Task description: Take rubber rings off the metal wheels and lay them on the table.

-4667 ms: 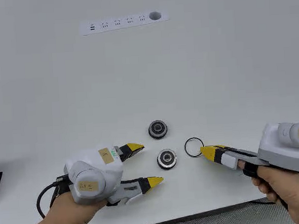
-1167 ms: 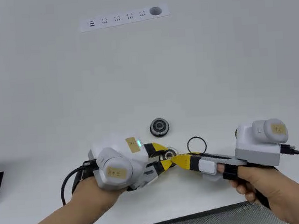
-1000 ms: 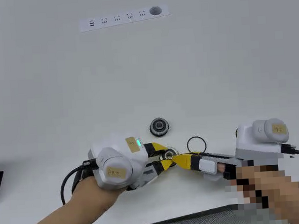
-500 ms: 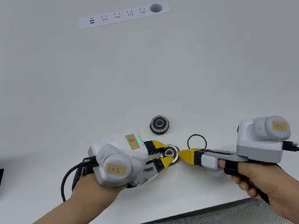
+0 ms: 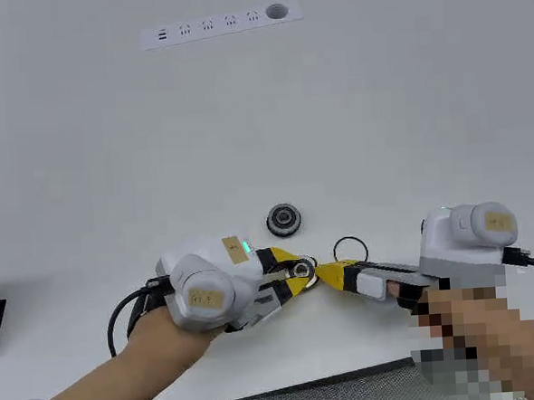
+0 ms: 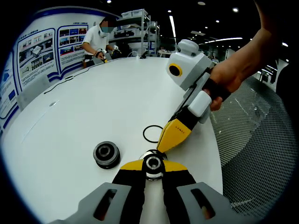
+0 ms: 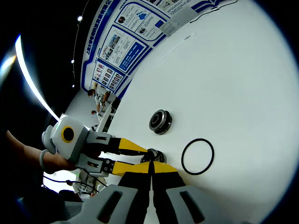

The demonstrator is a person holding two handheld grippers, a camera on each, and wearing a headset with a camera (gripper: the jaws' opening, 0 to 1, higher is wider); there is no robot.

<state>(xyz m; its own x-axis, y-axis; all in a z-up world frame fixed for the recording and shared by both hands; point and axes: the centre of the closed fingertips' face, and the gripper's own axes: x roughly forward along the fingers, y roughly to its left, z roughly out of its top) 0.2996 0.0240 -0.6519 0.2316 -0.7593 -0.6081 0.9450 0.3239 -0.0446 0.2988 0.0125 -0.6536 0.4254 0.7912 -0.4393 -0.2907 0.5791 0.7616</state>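
My left gripper (image 5: 295,271) (image 6: 153,167) is shut on a metal wheel (image 5: 302,270) (image 6: 153,163) (image 7: 154,156), which still wears its black rubber ring, just above the table near the front edge. From the right, my right gripper (image 5: 322,273) (image 7: 152,164) has its jaws shut, with the yellow tips pressed against that wheel's right rim; I cannot tell whether rubber is pinched between them. A second wheel (image 5: 285,220) (image 6: 106,154) (image 7: 160,121) lies flat farther back. A loose rubber ring (image 5: 350,248) (image 6: 153,133) (image 7: 197,156) lies on the table beside the right gripper's jaws.
A white power strip (image 5: 220,24) lies at the far side of the white table (image 5: 381,130). A black cable (image 5: 133,303) trails from the left gripper toward the front edge. Mesh flooring (image 6: 252,140) shows past the table's near edge.
Since 4.7 s ago the left gripper has shut on the nearer wheel. In the last second the right gripper's shut tips rose slightly and came against the wheel's rim.
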